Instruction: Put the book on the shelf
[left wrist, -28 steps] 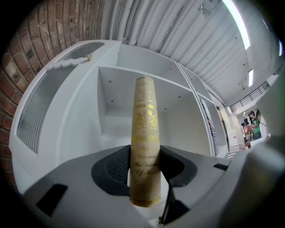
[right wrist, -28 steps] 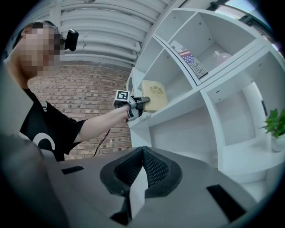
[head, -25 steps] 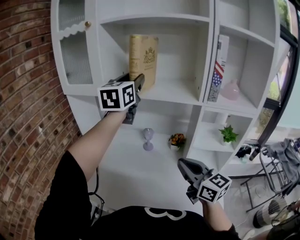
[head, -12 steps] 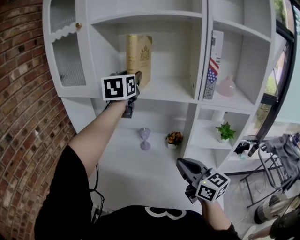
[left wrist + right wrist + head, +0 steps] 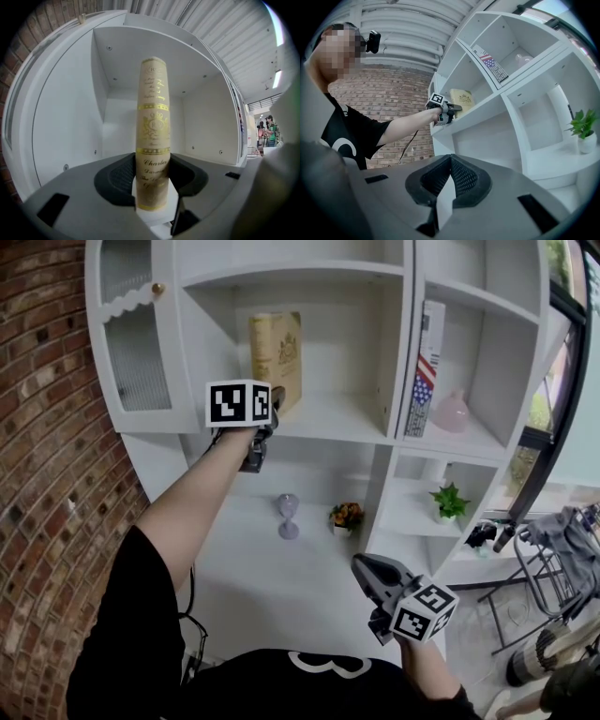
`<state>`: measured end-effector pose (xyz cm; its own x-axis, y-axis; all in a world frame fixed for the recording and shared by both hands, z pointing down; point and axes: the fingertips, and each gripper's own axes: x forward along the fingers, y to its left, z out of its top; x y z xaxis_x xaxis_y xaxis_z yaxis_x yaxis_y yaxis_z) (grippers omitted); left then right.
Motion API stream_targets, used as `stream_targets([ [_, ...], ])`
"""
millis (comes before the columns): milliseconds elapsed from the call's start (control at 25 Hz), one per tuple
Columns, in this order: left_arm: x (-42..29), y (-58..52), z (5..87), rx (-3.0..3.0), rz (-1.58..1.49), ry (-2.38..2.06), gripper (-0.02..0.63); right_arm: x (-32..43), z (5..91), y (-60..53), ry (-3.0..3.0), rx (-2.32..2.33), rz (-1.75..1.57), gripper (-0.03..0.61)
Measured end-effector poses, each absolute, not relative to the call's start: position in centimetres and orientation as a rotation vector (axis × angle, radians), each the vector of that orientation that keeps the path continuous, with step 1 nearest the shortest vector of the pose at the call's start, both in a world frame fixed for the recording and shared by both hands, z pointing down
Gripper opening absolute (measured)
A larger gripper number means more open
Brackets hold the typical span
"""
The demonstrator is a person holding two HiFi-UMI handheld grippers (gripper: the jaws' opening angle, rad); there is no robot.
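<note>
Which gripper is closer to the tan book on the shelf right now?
Left. The left gripper clamps the tan book by its spine on the shelf; the right gripper hangs shut and empty, far below and right of it.

A red brick wall (image 5: 47,474) fills the left side; a tall white box printed with a stars-and-stripes flag (image 5: 427,371) stands upright, a round pink glass vase (image 5: 452,413) just to its right; lower down stand a lilac stemmed glass (image 5: 288,517), a small pot of orange flowers (image 5: 346,518) beside it, and a leafy green plant in a white pot (image 5: 449,503) further right.
</note>
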<state>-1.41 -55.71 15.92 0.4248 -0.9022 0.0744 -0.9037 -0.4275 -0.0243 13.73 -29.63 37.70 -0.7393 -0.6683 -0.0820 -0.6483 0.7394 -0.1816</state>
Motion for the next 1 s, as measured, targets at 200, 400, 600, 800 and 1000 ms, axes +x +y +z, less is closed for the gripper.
stream_targets([
  [200,-1.1,-55.4,15.7,2.656,0.085,-1.570,0.242,13.3,37.0,-29.4,2.791,-1.054,-0.198,0.011],
  [400,-1.2,-53.9,15.0,2.695,-0.013,-1.492,0.330,12.5,36.8,-28.8,2.801,-1.047,-0.189,0.011],
  [600,-2.7,-50.9,15.1,2.749,-0.120,-1.431,0.360,11.9,36.4,-28.2,2.773,-1.055,-0.209,0.011],
  [800,-3.7,-45.7,17.1,2.825,-0.133,-1.304,0.352,10.2,35.9,-27.5,2.761,-1.058,-0.254,0.011],
  [1000,-3.6,-38.6,20.5,2.914,-0.082,-1.082,0.211,7.8,34.3,-26.4,2.755,-1.036,-0.255,0.011],
])
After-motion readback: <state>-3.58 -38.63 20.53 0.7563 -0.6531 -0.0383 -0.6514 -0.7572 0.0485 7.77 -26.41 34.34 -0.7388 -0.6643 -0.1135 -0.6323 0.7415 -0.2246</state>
